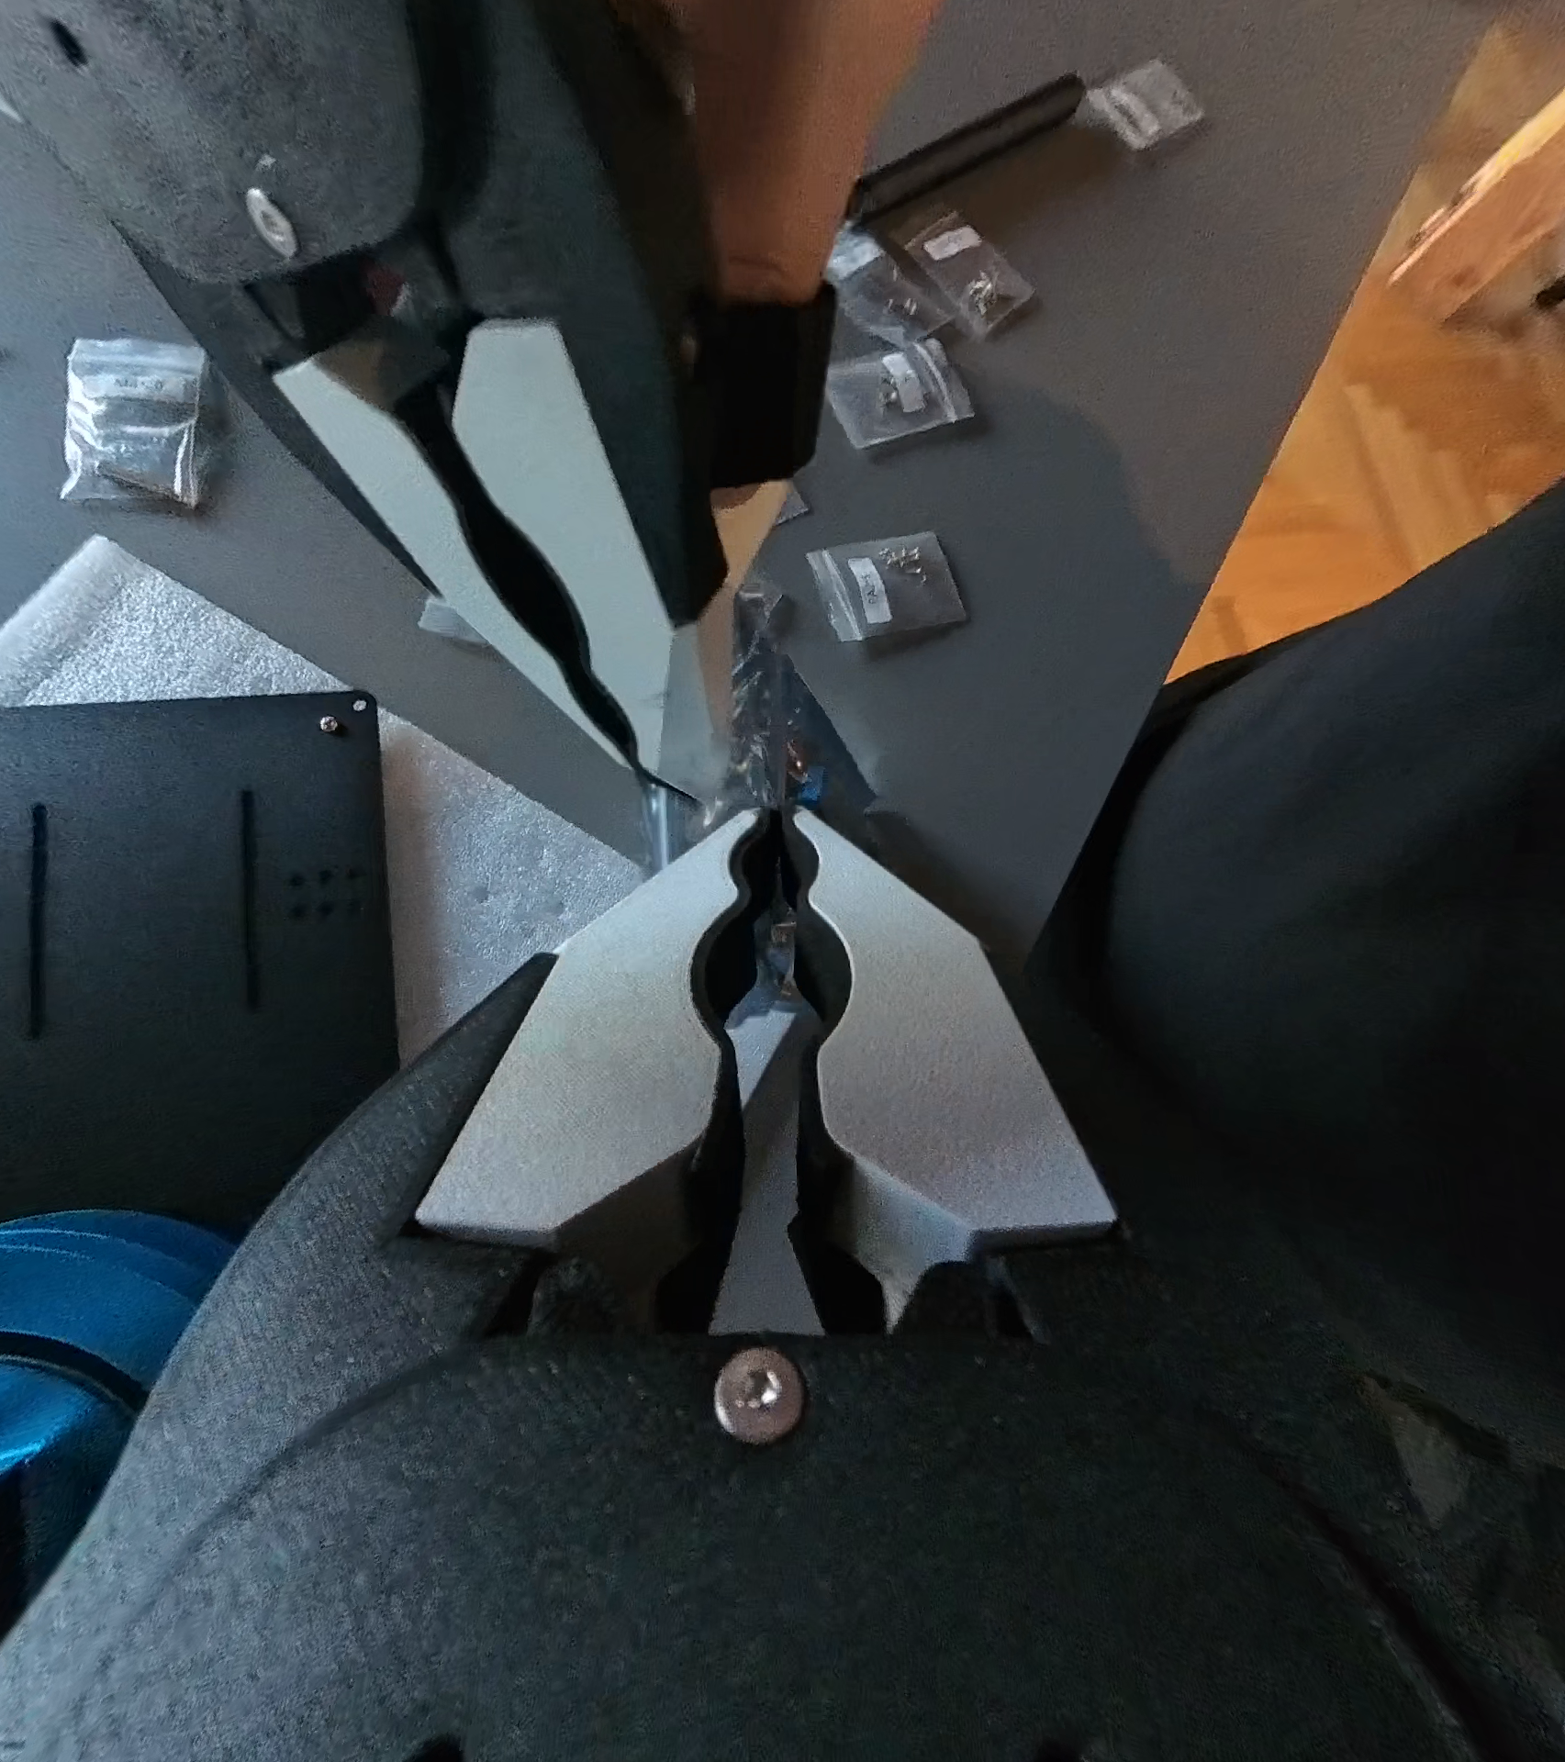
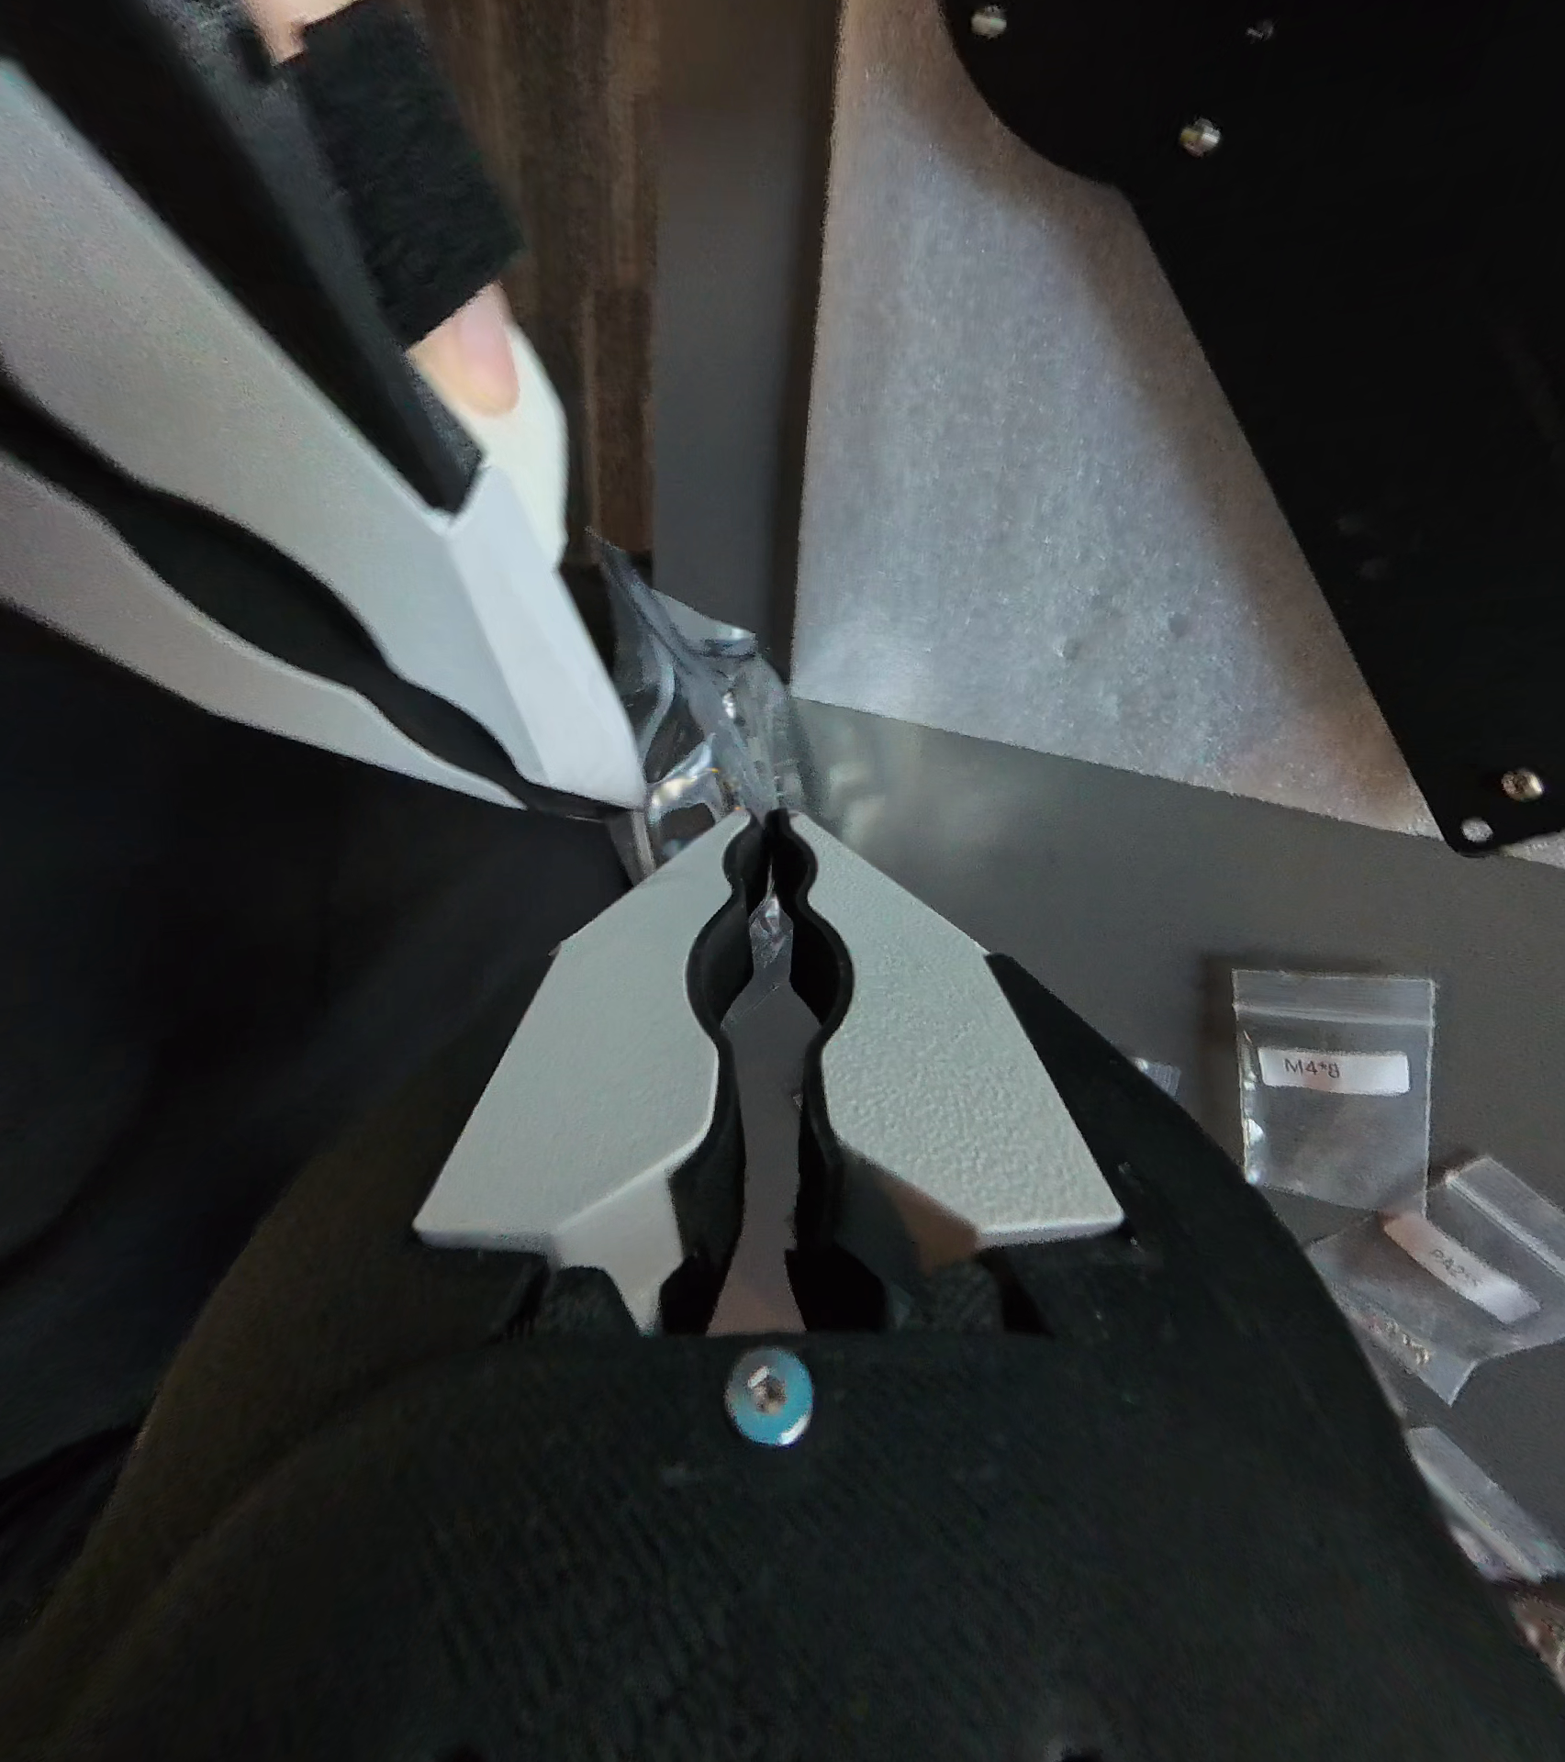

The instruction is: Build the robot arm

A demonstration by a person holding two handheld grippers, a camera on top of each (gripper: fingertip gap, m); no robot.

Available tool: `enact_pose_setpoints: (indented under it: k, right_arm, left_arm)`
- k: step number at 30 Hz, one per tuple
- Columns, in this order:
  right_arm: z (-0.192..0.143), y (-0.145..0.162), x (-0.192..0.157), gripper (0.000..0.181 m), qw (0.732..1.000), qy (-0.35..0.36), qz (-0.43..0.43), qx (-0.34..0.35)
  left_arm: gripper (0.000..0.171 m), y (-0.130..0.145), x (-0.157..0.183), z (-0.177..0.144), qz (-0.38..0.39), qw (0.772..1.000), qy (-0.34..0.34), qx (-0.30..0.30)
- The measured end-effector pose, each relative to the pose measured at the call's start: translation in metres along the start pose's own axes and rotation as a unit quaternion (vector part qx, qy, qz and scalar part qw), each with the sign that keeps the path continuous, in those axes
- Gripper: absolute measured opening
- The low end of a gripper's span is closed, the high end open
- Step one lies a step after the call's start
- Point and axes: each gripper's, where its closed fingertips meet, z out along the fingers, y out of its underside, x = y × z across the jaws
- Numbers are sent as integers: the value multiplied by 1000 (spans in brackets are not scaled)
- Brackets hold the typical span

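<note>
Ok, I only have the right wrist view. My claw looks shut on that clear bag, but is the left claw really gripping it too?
Observer: Yes. In the left wrist view the left claw is shut on the clear bag, and film shows between its fingers.
Operator: What's beside the left claw?
Observer: A blue part, next to the black plate.
Operator: And beyond the bag?
Observer: More small bags and a black rod lie on the grey table.
</note>
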Motion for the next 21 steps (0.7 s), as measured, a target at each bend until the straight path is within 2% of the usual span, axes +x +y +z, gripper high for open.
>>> enact_pose_setpoints:
  k: [4,9,11,16,19,21]
  right_arm:
    - [-1,-2,-15,4,996,-83,-29,14]
    - [1,-3,-16,1,990,-127,-57,18]
    - [1,-5,-12,0,991,-117,-53,21]
    - [2,-9,15,0,999,-35,1,33]
    - [-4,-12,9,0,998,-36,-21,43]
    - [-10,-15,15,0,998,-12,-13,60]
  left_arm:
    - [0,-4,0,-2,11,1000,15,7]
    - [0,-7,-1,0,14,1000,27,-4]
    - [0,-8,0,0,5,999,32,-4]
    - [0,-17,10,-2,-36,996,75,13]
    - [0,-19,11,-5,-18,998,68,6]
    - [0,-22,9,-9,-26,998,57,6]
